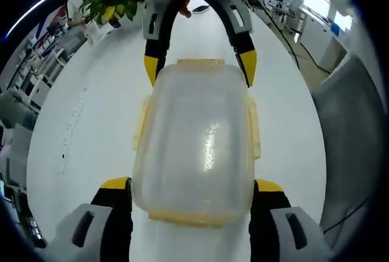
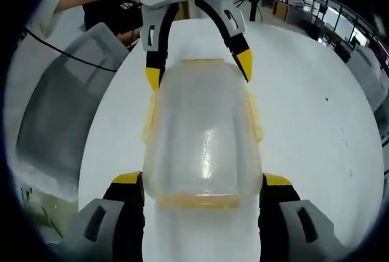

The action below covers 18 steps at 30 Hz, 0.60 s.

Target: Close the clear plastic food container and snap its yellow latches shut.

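Both hand-held grippers, left [image 1: 193, 184] and right [image 2: 202, 180], gape wide, jaws flanking opposite ends of the lidded container [image 1: 196, 141] on the white table [image 1: 91, 122], gripping nothing.

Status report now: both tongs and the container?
Left tongs and right tongs open, straddling opposite ends of the container. Lid on. Yellow latches state unclear. Table unobstructed.

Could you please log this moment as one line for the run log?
container: lid on, on white table | left gripper: open, straddling one end | right gripper: open, straddling opposite end | latches: state unclear
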Each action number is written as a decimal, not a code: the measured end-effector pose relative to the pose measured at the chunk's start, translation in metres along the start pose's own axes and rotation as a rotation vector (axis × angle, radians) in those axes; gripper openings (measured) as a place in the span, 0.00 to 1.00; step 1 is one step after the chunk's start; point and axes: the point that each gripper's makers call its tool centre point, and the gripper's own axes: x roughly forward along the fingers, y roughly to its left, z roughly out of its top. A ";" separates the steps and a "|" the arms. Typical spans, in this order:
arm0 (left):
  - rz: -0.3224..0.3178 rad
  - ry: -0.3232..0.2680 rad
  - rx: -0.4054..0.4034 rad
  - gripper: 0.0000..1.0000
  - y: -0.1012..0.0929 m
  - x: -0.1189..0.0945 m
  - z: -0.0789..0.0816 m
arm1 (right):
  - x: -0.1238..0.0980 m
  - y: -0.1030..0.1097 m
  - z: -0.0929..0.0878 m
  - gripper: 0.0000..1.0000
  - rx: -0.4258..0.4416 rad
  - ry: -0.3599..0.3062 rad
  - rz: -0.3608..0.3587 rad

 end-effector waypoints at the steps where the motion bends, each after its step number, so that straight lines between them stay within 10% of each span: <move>1: 0.003 0.001 -0.008 0.76 -0.001 -0.004 -0.008 | 0.004 0.001 0.007 0.75 -0.008 -0.007 0.005; 18: 0.012 0.027 -0.054 0.77 -0.020 -0.038 -0.077 | 0.046 0.026 0.070 0.75 -0.040 -0.003 0.014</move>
